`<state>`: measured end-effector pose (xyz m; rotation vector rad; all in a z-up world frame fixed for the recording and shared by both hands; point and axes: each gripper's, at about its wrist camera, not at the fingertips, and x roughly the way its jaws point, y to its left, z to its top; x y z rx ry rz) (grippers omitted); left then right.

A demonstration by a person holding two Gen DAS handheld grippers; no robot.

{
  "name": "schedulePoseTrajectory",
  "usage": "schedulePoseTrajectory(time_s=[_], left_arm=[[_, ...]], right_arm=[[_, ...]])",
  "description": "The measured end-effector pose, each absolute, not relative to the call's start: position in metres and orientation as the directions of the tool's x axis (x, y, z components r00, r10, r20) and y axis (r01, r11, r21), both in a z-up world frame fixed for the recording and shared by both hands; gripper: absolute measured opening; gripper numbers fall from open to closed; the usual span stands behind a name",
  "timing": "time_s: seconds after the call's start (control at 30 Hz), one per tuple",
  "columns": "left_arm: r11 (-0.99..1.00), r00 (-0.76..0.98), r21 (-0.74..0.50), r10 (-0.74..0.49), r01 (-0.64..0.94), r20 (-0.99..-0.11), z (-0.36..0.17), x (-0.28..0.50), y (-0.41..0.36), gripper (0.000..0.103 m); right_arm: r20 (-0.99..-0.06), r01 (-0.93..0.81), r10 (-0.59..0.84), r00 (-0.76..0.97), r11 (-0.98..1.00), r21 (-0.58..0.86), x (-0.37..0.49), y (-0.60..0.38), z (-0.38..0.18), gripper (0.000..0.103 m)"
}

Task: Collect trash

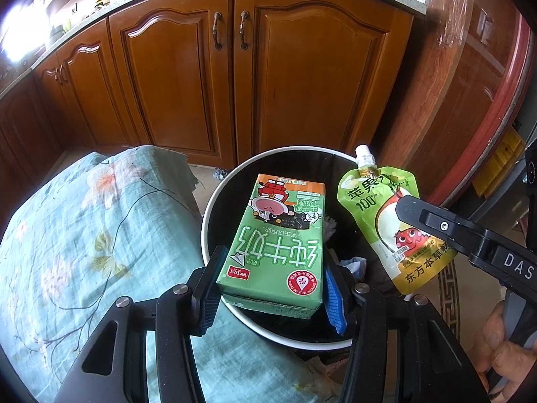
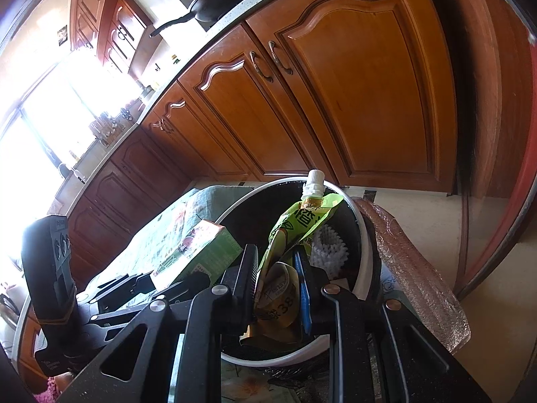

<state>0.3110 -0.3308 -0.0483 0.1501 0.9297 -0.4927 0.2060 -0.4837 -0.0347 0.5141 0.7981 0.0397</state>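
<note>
A: Starting at the left, what's there?

B: A box or seat draped in a teal floral cloth (image 1: 84,235), just beside the bin (image 1: 214,201). The bin is round, white-rimmed and lined in black, standing on the floor in front of the wooden cabinets (image 1: 235,77).

A: And the left tongs (image 1: 272,282)?

B: Half spread, pinching a green milk carton (image 1: 278,238) across its narrow sides. The carton's long axis runs straight out from the tongs, away from the camera, and it hangs over the bin's mouth, nearer the left half of the opening.

A: Moving right?

B: The right tongs (image 2: 278,285) are drawn close together, nipping a green juice pouch (image 1: 386,221) by its lower half. From the left wrist view the pouch stands upright with its white spout at the top, over the right rim of the bin. From the right wrist view, the pouch (image 2: 295,235) points away from the tongs towards the far rim, crumpled where the pads bite it.

A: So what does the drop turn on?

B: Both pieces are already above the opening, so I judge neither hand needs to travel far. The carton sits well inside the rim. The pouch is closer to the edge, so it may need nudging inward before the tongs let go, or it could catch the rim.

A: Anything already in the bin?

B: Something white and knobbly (image 2: 330,248), plus scraps I can't make out.
</note>
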Motion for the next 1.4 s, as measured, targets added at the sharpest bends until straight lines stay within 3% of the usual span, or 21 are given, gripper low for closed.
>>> schedulePoseTrajectory(time_s=[0.43,0.6,0.73,0.83,0.97,1.03,1.13,1.4], left_arm=[[0.882,0.467,-0.096,-0.333,0.461,-0.819,-0.056,0.322,-0.339,0.05],[0.885,0.462,-0.093,-0.325,0.457,-0.825,-0.054,0.321,-0.341,0.053],[0.891,0.471,-0.104,-0.329,0.441,-0.819,-0.05,0.318,-0.332,0.059],[0.901,0.484,-0.121,-0.333,0.417,-0.809,-0.045,0.312,-0.319,0.065],[0.914,0.511,-0.148,-0.338,0.377,-0.79,-0.041,0.297,-0.294,0.071],[0.926,0.547,-0.148,-0.328,0.346,-0.77,-0.038,0.282,-0.277,0.079],[0.933,0.577,-0.184,-0.338,0.31,-0.744,-0.037,0.259,-0.252,0.082],[0.923,0.609,-0.291,-0.384,0.25,-0.694,-0.036,0.202,-0.192,0.084]], right_arm=[[-0.695,0.16,0.219,0.684,0.885,0.437,0.211,-0.487,-0.04,0.022],[-0.691,0.168,0.222,0.688,0.878,0.449,0.212,-0.491,-0.04,0.027],[-0.68,0.179,0.217,0.7,0.869,0.462,0.207,-0.492,-0.038,0.045],[-0.673,0.178,0.217,0.707,0.866,0.466,0.202,-0.49,-0.036,0.049],[-0.658,0.167,0.22,0.72,0.866,0.472,0.191,-0.484,-0.031,0.077],[-0.654,0.158,0.214,0.726,0.873,0.461,0.185,-0.477,-0.029,0.083],[-0.641,0.139,0.22,0.735,0.877,0.46,0.174,-0.464,-0.027,0.096],[-0.631,0.105,0.207,0.747,0.901,0.42,0.147,-0.416,-0.026,0.1]])
